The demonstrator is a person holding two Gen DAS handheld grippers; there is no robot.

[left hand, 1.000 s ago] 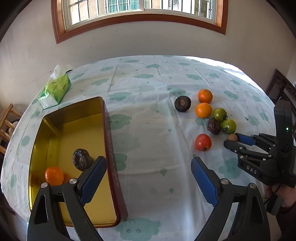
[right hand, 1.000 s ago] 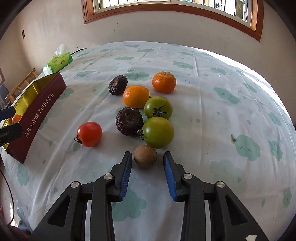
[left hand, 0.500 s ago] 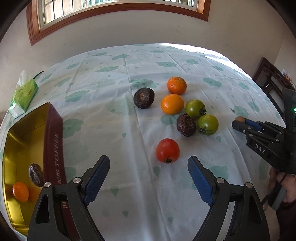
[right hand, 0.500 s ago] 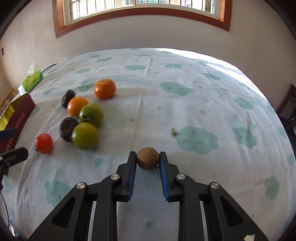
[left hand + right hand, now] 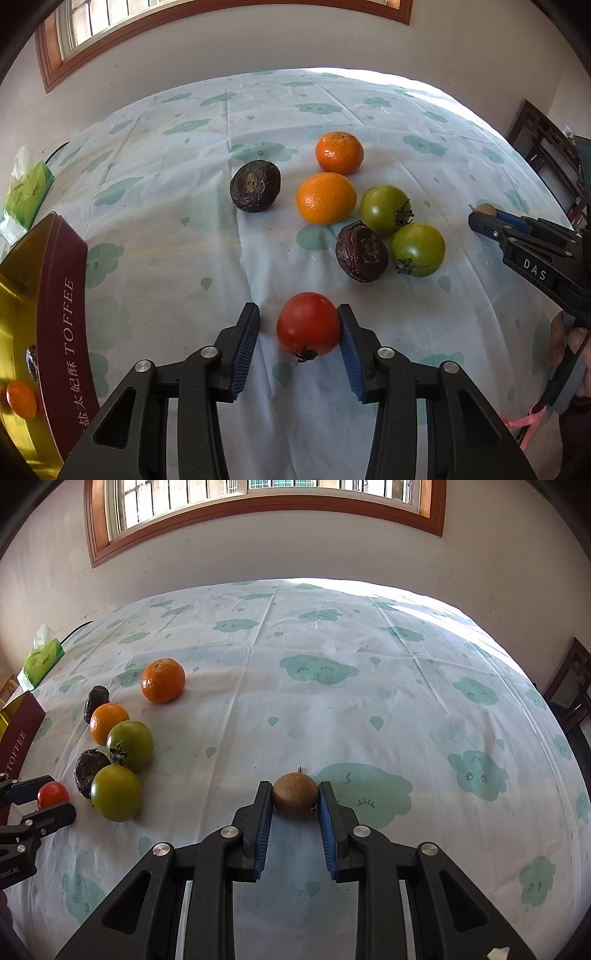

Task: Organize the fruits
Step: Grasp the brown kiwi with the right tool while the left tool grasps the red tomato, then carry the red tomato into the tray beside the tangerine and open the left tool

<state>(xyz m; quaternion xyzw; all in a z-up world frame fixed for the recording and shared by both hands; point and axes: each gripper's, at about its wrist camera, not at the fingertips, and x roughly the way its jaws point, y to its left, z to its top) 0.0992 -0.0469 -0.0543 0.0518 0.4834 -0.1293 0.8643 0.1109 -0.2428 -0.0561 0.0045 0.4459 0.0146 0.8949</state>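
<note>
Left gripper straddling the red tomato, not clamped yet: right pad touching the skin, left pad with a sliver of gap. So spread, mid-close. Tomato sitting on the tablecloth, toward the near edge of the tabletop, stem end facing the camera.

Right gripper clenched on the small brown fruit, both pads pressed against its sides. Looks lifted a bit, but hard to say for sure from here.

Just beyond the tomato: wrinkly dark fruit touching a green tomato, a second green tomato behind that, then two oranges and another dark fruit further in. Toffee tin at the left edge, with an orange and a dark fruit already inside.

Tips for this step, just my read: squeeze slowly and evenly, stop once both pads bite, since ripe tomato skin probably splits or squirts out sideways under a hard pinch. Best to nudge left a touch so the tomato sits centred, otherwise likely to roll away from the touching pad. Straight lift, then across to the tin, clearing its tall wall.
</note>
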